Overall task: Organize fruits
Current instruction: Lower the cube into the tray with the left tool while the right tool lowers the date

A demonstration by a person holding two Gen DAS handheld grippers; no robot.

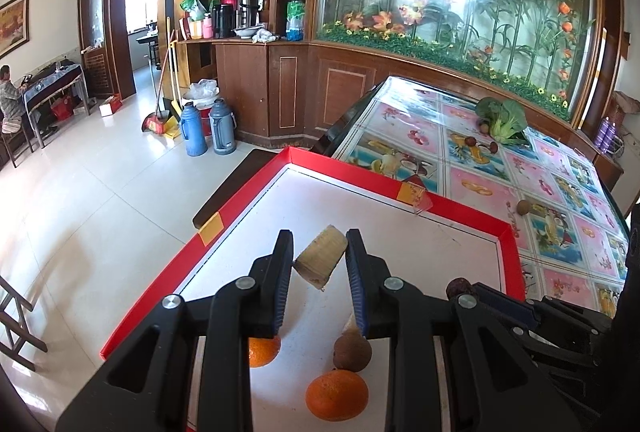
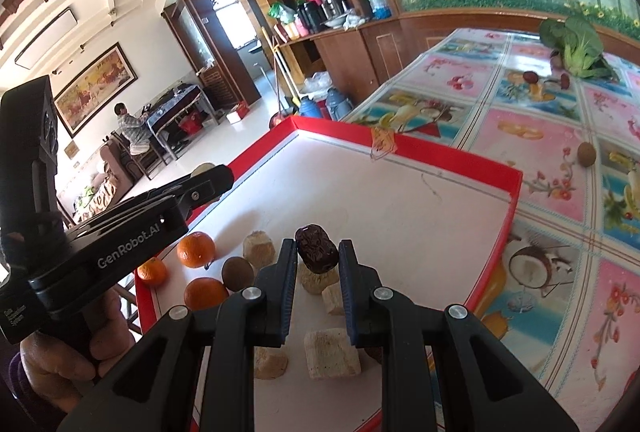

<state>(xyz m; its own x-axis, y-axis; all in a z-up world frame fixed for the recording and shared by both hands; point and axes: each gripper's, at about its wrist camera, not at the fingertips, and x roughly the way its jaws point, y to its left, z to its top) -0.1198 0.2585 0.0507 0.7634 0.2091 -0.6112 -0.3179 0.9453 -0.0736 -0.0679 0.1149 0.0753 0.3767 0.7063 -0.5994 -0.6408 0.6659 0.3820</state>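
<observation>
My left gripper (image 1: 319, 256) is shut on a pale cut sugarcane piece (image 1: 320, 259) and holds it above the white floor of the red-rimmed tray (image 1: 448, 208). My right gripper (image 2: 318, 255) is shut on a dark wrinkled red date (image 2: 317, 248) above the same tray (image 2: 448, 155). In the tray lie oranges (image 2: 196, 249) (image 1: 337, 395), a brown kiwi (image 2: 237, 273) (image 1: 353, 352) and several pale sugarcane pieces (image 2: 331, 352). The left gripper shows from the side in the right wrist view (image 2: 208, 180).
The tray sits on a table with a flowered plastic cover (image 2: 532, 119). On it lie a brown kiwi (image 2: 587, 153) (image 1: 523, 207), a leafy green vegetable (image 2: 578, 47) (image 1: 505, 119) and two red dates (image 2: 530, 76) beside it. A wooden cabinet and glass screen stand behind.
</observation>
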